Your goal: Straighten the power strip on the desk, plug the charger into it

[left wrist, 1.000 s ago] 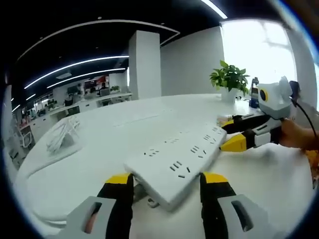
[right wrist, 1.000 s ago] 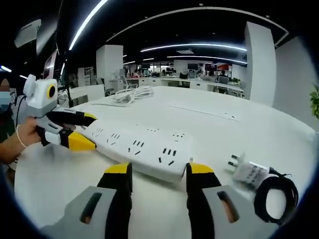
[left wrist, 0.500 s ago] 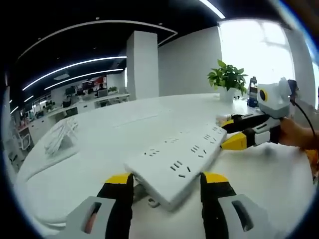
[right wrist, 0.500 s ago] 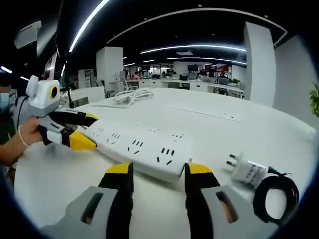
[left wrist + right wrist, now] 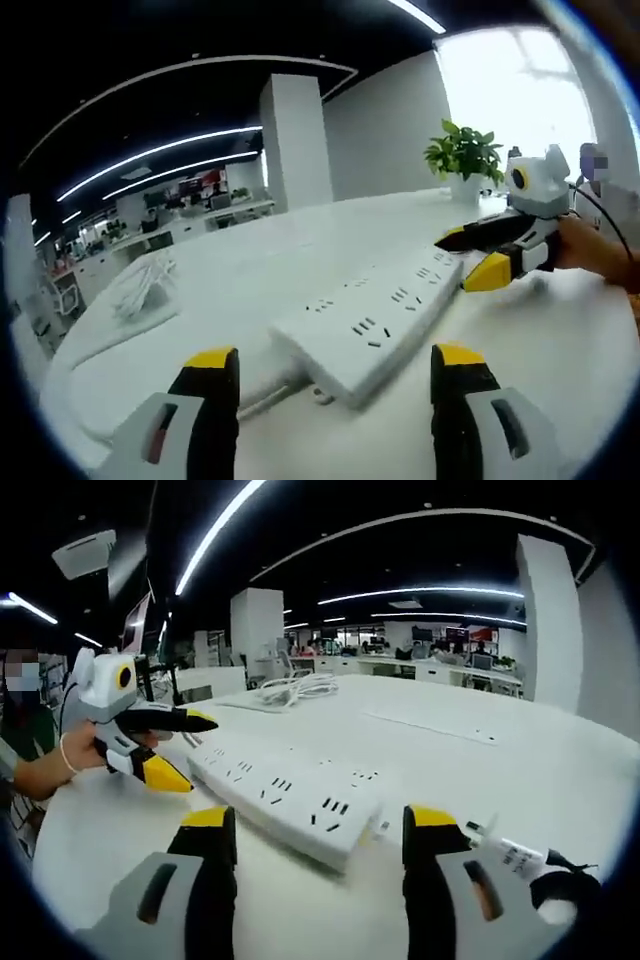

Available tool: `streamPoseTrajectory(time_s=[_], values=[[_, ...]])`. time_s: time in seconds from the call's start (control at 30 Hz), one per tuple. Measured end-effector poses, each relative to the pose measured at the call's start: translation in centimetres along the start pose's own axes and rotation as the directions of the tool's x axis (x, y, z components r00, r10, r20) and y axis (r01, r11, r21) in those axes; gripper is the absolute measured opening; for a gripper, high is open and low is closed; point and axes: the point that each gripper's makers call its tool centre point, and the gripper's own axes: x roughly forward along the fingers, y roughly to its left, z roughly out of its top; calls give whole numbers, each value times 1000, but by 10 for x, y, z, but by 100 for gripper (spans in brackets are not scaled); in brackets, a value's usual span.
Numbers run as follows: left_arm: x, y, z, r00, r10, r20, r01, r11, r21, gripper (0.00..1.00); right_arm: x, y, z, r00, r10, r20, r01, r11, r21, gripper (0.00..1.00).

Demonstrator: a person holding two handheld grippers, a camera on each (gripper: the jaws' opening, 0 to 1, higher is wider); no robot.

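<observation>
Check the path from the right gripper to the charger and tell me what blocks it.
Nothing visible does. In the right gripper view the charger lies on bare desk just beyond the right gripper's jaw; the power strip sits on the other side.

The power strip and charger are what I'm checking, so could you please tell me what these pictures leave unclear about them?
- Power strip, left gripper view: its cord runs off behind the left gripper, so its path is hidden.
- Charger, right gripper view: partly behind the right gripper; prongs too small to make out.
- Charger cable, right gripper view: cut off by the edge.
</observation>
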Motion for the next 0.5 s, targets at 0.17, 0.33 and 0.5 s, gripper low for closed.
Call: streamPoseTrajectory(time_s=[0.17,0.33,0.5], values=[[4,-3,-2,1000,-27,14,27,999,-25,75,0,-1,-3,999,30,12,-30,999,-26,66],[5,-5,0,999,-38,28,39,999,-21,75,3,5,-1,997,72,34,-71,997,-28,66],[9,-5,-6,999,-44,8,44,999,-18,71,7,8,-18,996,81,-36,-82,996,-42,67]])
